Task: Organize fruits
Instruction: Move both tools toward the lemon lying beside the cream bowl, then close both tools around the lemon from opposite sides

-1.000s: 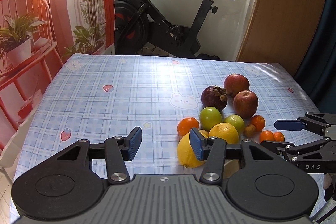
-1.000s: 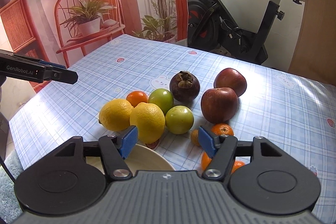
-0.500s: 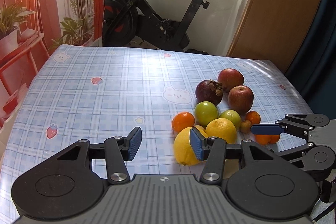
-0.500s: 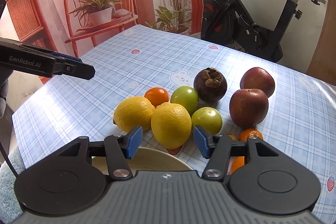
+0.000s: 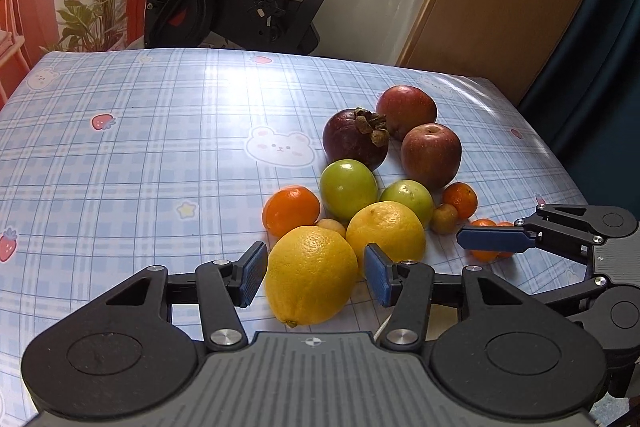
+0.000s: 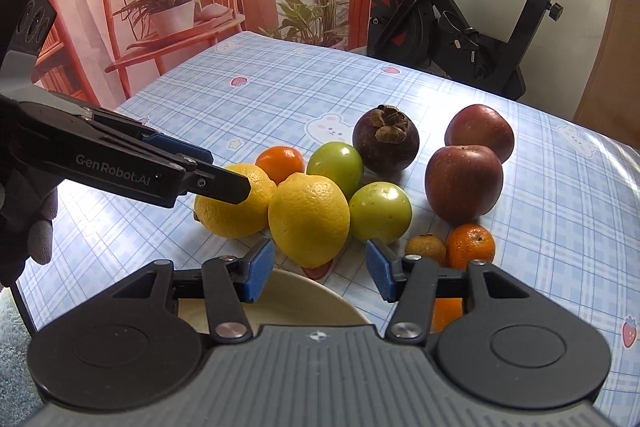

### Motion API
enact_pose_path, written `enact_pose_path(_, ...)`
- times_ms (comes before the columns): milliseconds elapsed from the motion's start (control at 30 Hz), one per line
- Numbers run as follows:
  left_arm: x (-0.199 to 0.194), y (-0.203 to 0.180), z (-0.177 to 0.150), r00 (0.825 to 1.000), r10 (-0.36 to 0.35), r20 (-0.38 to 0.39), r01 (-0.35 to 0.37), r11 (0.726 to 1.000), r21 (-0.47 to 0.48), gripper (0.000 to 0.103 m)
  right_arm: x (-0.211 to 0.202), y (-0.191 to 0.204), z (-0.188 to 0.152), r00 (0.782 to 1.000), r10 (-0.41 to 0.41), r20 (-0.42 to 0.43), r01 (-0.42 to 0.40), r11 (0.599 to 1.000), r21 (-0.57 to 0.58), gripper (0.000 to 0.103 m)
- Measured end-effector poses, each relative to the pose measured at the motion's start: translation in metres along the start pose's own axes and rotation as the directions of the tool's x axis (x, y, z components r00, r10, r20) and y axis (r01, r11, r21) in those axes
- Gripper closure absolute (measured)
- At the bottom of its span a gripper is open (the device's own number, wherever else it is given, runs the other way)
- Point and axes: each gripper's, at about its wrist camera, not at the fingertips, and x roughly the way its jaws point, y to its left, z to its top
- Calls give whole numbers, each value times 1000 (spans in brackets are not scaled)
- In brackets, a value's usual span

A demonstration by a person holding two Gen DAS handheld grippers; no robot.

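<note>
My left tongs [image 5: 314, 274] stood part open around the nearer lemon [image 5: 311, 275] on the surface [image 5: 140, 167], pads not yet pressing; my right tongs [image 6: 320, 269], just closing and empty, faced the other lemon [image 6: 309, 219]. Both looked firm, waxy and weighty: I judged a grip across the middle safest.

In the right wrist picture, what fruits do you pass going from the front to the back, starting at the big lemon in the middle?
lemon → green fruit → mangosteen
</note>
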Motion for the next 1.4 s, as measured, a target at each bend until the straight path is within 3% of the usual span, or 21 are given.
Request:
enact_pose_path(267, -5, 19, -3, 1000, -4, 3, 4, 1000, -19, 46, -2, 7, 2, 1000, 13, 0, -13, 1000, -11, 48)
enact_pose_path(633, -20, 63, 5, 998, 49, 48, -42, 989, -142, 45, 2, 31, 22, 999, 39, 9, -38, 994, -102, 48)
enact_pose_path(933, -10, 86, 12, 999, 42, 22, -37, 982, -187, 49, 22, 63, 40, 996, 90, 3, -88, 978, -187, 48)
enact_pose_path(1133, -14, 97, 10, 999, -26, 45, 36, 971, -237, 49, 48, 72, 42, 991, 125, -47, -131, 975, -178, 49)
enact_pose_path(1400, -4, 100, 11, 987, -160, 9, 157, 957, -243, 47, 68, 73, 37, 988, 135, -78, -146, 977, -158, 49)
